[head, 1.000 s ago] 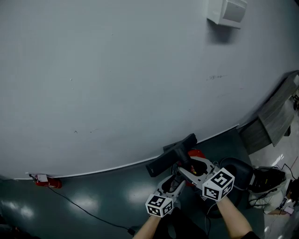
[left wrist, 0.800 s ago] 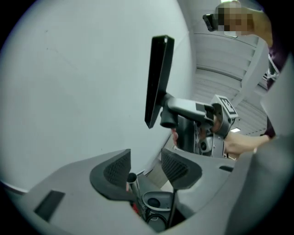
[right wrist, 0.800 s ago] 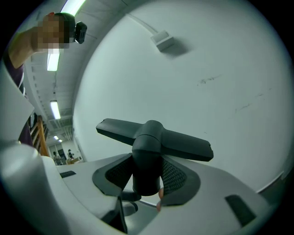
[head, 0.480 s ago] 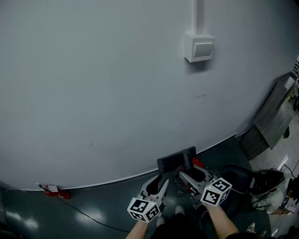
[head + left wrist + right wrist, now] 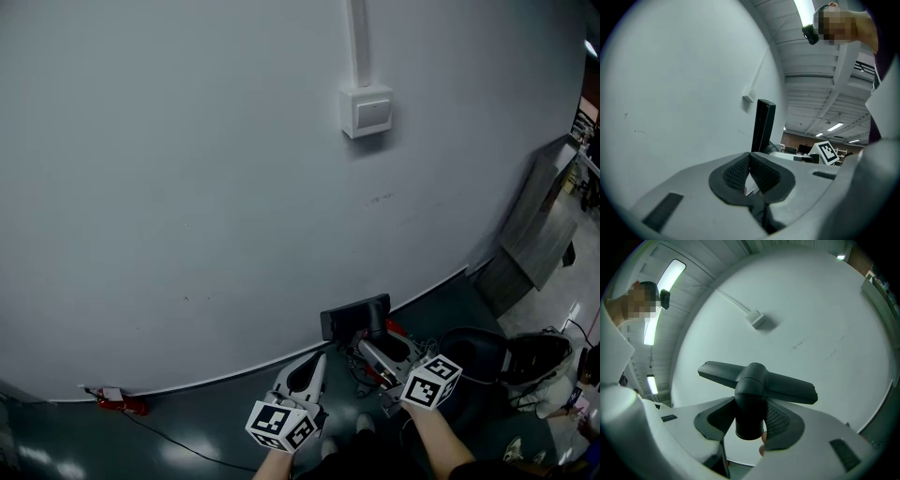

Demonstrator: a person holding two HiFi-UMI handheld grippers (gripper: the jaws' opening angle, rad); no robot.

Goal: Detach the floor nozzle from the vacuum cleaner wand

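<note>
Low in the frame, the left gripper (image 5: 749, 168) has its pads pressed together on nothing. Beside it, the right gripper (image 5: 370, 349) is clamped on the round neck (image 5: 749, 413) of the floor nozzle (image 5: 759, 383), whose lower end shows open, so it looks to be off the wand. It looks like hard, light plastic. That smooth neck could twist in the pads, and the wide head will lever, so the grip belongs high on the neck, near the head. Beyond is the grey wall (image 5: 187, 169), with a switch box (image 5: 367, 111) at upper centre.
</note>
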